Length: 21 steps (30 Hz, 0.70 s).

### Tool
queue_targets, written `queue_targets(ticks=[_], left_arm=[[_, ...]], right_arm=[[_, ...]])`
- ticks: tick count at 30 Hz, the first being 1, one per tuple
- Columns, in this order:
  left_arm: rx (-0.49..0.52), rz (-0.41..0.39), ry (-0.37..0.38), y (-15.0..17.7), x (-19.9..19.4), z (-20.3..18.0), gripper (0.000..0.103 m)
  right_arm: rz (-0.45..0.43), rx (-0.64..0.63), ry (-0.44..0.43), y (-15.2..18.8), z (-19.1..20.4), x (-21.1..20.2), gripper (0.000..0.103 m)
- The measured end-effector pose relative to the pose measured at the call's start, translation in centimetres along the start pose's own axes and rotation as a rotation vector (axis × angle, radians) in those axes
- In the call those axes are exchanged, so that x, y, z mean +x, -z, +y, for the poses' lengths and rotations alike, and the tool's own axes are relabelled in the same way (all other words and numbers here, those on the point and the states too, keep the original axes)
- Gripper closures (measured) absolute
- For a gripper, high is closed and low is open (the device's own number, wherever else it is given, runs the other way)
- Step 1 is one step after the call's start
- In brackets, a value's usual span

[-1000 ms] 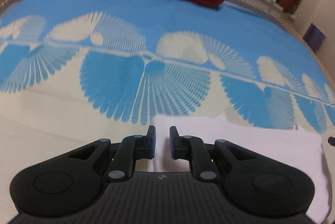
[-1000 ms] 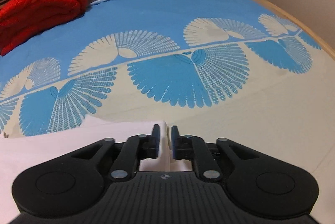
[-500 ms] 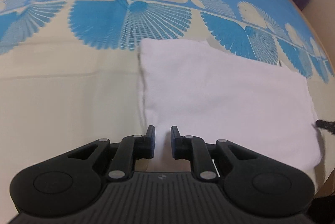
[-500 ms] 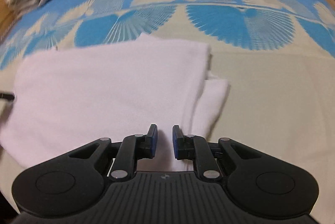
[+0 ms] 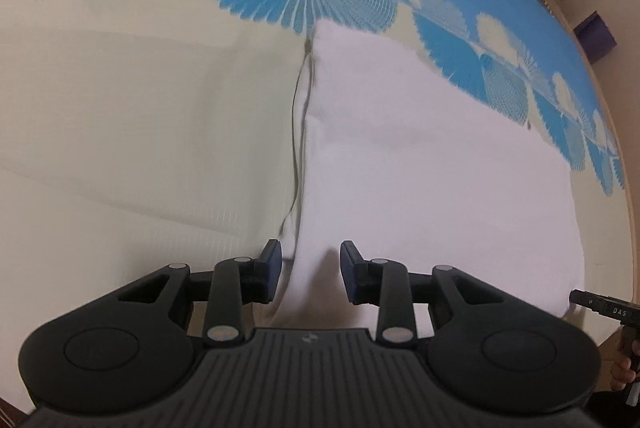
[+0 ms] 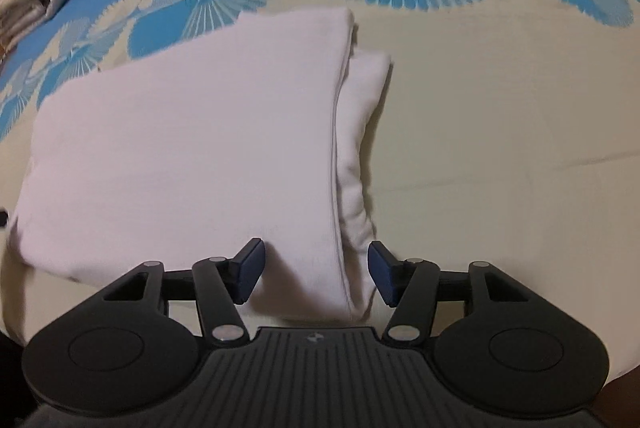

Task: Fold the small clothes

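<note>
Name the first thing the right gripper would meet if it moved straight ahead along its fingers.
The right gripper, open, would probably meet the folded white garment first; its near edge already lies between the jaws.

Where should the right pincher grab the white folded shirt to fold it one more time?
Probably the near right corner of the white folded garment, where its layered edge lies between the open fingers of the right gripper. Come in low from the near side, pinching all layers, including the flap poking out on the right.
</note>
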<state>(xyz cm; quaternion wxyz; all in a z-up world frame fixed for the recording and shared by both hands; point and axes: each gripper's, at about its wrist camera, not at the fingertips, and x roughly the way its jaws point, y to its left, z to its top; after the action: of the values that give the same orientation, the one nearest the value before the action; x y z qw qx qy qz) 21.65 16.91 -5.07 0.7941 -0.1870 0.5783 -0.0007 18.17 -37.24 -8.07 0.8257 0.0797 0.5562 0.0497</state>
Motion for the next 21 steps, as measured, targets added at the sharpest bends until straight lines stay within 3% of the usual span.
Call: queue_targets(ticks=[4,5,6,7,8,14,19,21], left_arm=[[0.060,0.046,-0.060,0.8,0.9,-0.5,0.068],[0.066,0.055,-0.061,1.0,1.1,-0.4,0.073],[0.070,0.064,-0.056,1.1,1.3,-0.3,0.079],[0.083,0.069,-0.049,1.3,1.4,-0.4,0.095],[0.101,0.066,-0.051,1.3,1.3,-0.6,0.098],[0.137,0.064,-0.083,2.0,1.2,-0.3,0.098],[0.201,0.081,-0.105,2.5,1.3,-0.9,0.095],[0.214,0.041,-0.116,2.3,0.7,-1.2,0.095]], right_arm=[[0.030,-0.053,0.037,0.3,0.4,0.6,0.048],[0.038,-0.051,0.039,0.3,0.4,0.7,0.062],[0.040,-0.050,0.039,0.3,0.3,0.8,0.084],[0.035,-0.049,0.032,0.3,0.1,0.7,0.096],[0.022,-0.048,0.025,0.3,0.1,0.6,0.099],[-0.064,0.017,0.046,-0.2,-0.8,-0.6,0.100],[-0.038,-0.045,0.096,0.1,-0.2,0.1,0.099],[-0.045,-0.040,0.107,0.2,-0.2,-0.2,0.097]])
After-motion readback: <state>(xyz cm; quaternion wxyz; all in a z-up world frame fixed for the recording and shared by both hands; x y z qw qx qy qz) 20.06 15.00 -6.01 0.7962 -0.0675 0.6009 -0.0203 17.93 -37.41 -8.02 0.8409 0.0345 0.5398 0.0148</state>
